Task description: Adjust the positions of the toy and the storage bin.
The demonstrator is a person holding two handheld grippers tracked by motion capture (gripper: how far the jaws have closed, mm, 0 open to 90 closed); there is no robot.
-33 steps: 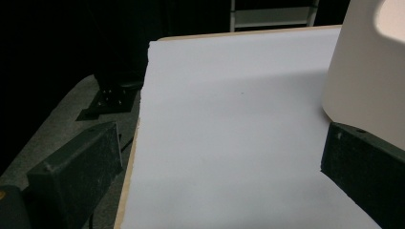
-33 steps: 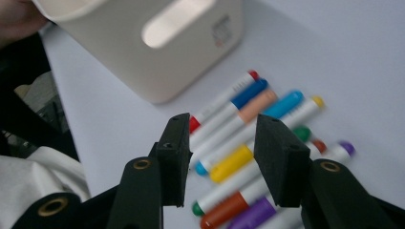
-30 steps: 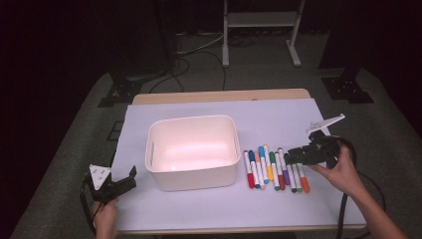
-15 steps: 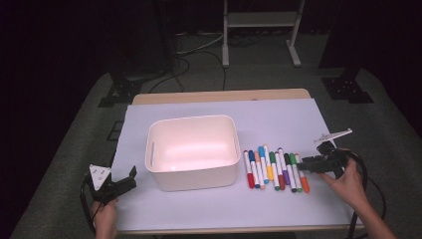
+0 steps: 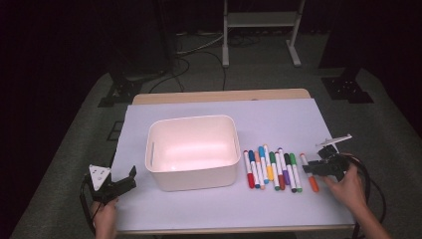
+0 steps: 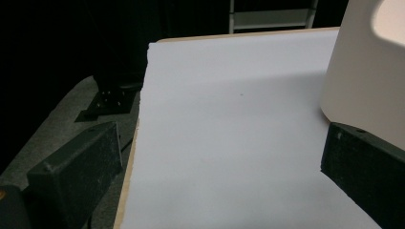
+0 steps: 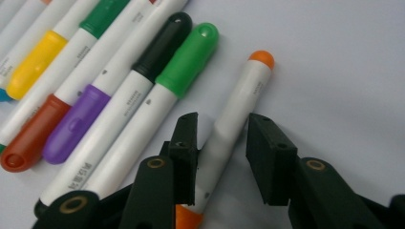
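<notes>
Straddling orange marker (image 7: pixel 235 114) with right gripper (image 7: pixel 220 143) | jaws spread, one on each side of the white barrel, near side touching, far side apart | marker flat on table (image 5: pixel 278 119), green-capped neighbour (image 7: pixel 157 95) just outside near jaw | advice: centre, close squarely on barrel, lift straight, clear neighbour | left gripper (image 6: pixel 219 157) spread, idle beside white bin (image 6: pixel 367 71).

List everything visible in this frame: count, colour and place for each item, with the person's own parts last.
Orange marker: one, white barrel, orange cap; lies rightmost, apart from the row, between the right claw's open jaws.
Marker row: about seven, side by side right of the bin; caps red, blue, orange, yellow, green, purple, black.
Bin: one, white, open top, mid-table.
Table: one, white sheet over wood top.
Stand: one, pale metal, on the floor behind.
Right claw: black, open, straddling the orange marker.
Left claw: black, open, at the table's near left edge.
</notes>
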